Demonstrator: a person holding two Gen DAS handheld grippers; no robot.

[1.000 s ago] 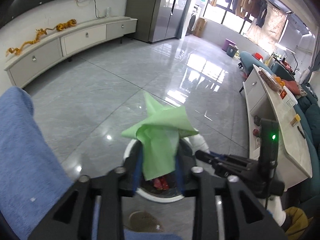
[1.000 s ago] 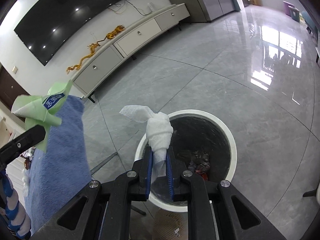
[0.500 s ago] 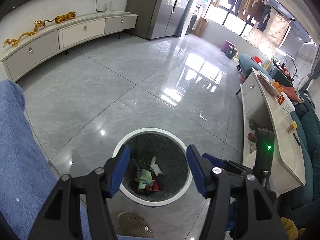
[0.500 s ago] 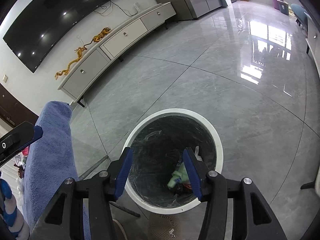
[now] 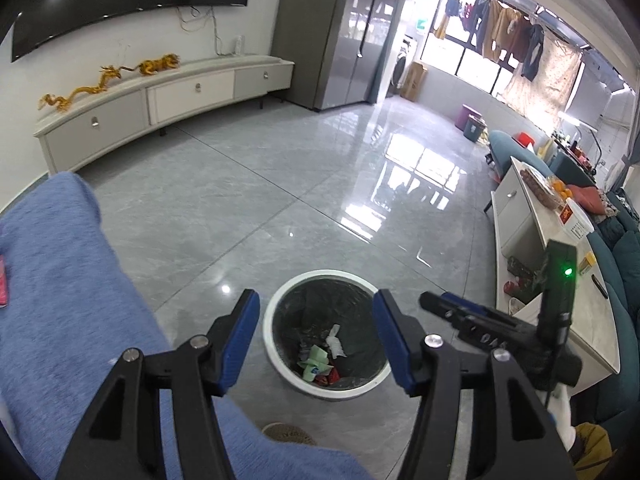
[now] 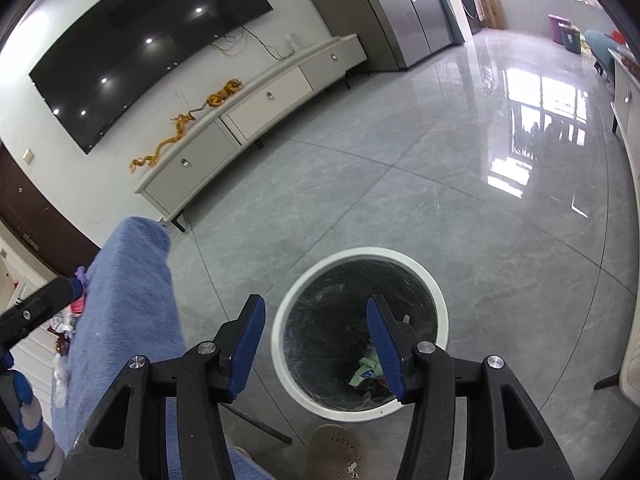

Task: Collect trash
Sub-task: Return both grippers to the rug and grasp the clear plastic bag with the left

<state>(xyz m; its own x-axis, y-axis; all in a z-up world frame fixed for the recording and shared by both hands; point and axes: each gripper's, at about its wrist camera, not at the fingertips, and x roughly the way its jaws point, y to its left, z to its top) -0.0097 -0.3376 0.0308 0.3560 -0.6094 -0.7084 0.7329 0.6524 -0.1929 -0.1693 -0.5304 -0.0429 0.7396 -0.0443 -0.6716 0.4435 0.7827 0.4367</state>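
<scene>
Above the white bin [image 5: 280, 364] — left tongs [image 5: 316, 336] and right tongs [image 6: 316, 340] both agape, empty

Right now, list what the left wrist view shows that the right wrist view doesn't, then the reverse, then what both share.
Only the left wrist view: the crumpled white tissue in the bin, hanging laundry, and the right gripper alongside.
Only the right wrist view: a tan slipper below the bin.
Both: the white-rimmed round trash bin with the green wrapper inside, blue fabric, and the open left gripper.
</scene>
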